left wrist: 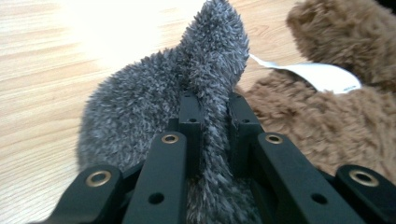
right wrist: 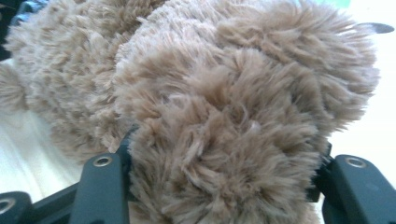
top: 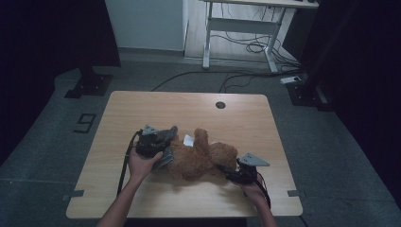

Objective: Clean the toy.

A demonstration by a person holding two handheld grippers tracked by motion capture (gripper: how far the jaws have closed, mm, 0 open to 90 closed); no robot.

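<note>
On the table (top: pixel 142 104) the brown teddy bear (top: pixel 201 158) lies between my hands, so I keep my right gripper (top: pixel 231 174) clamped on its head while my left gripper (left wrist: pixel 212 119), pinching the grey fur garment (left wrist: pixel 140 121), draws it gently toward the body.

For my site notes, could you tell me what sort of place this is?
Probably a lab or recording room: a bare wooden table on grey floor, dark curtains at both sides, and a desk frame with loose cables behind.

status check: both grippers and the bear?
Left gripper shut on grey plush piece. Right gripper clamped around brown teddy bear, lying on table. White tag loose; nothing blocking.
</note>
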